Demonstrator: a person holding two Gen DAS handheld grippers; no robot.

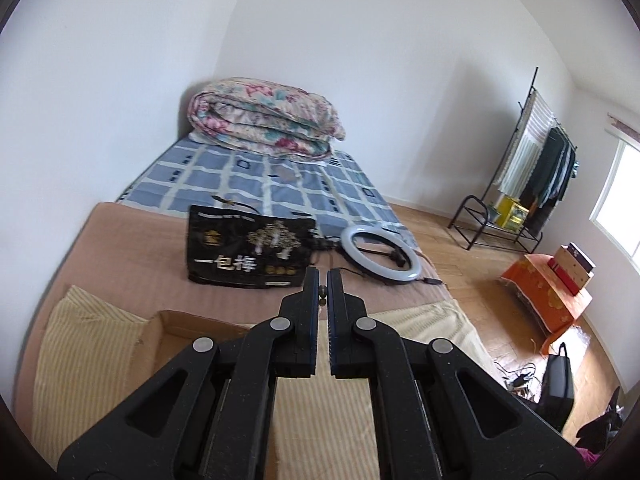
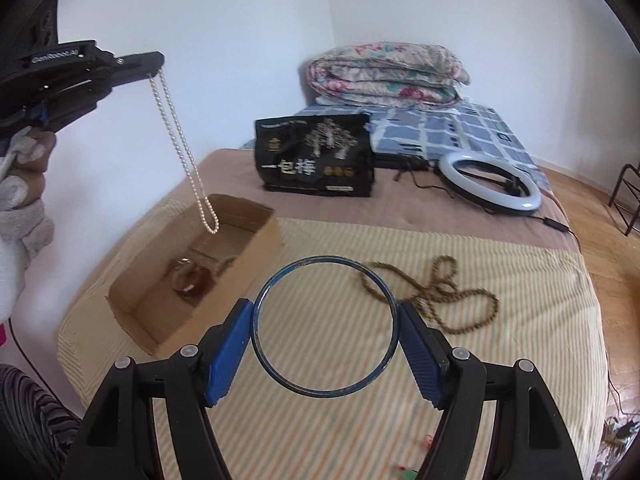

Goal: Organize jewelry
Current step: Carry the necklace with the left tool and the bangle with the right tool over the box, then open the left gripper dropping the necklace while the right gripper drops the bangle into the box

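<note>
My left gripper (image 1: 323,285) is shut on a white pearl necklace (image 2: 184,148), which hangs from its tip (image 2: 158,62) above the far end of an open cardboard box (image 2: 256,254). In the left wrist view only a small bead (image 1: 322,290) shows between the fingertips. My right gripper (image 2: 325,312) is shut on a dark blue bangle (image 2: 256,340), held by its two sides above the striped cloth (image 2: 320,432). The box holds a reddish bangle (image 2: 192,280) and other small pieces. A brown bead necklace (image 2: 448,296) lies tangled on the cloth to the right.
A black printed bag (image 2: 316,160) and a ring light (image 2: 490,188) with cable lie further back on the bed. A folded floral quilt (image 2: 388,74) sits at the head. Small coloured pieces (image 2: 408,472) lie near the front edge. Wooden floor and a clothes rack (image 1: 520,184) are at the right.
</note>
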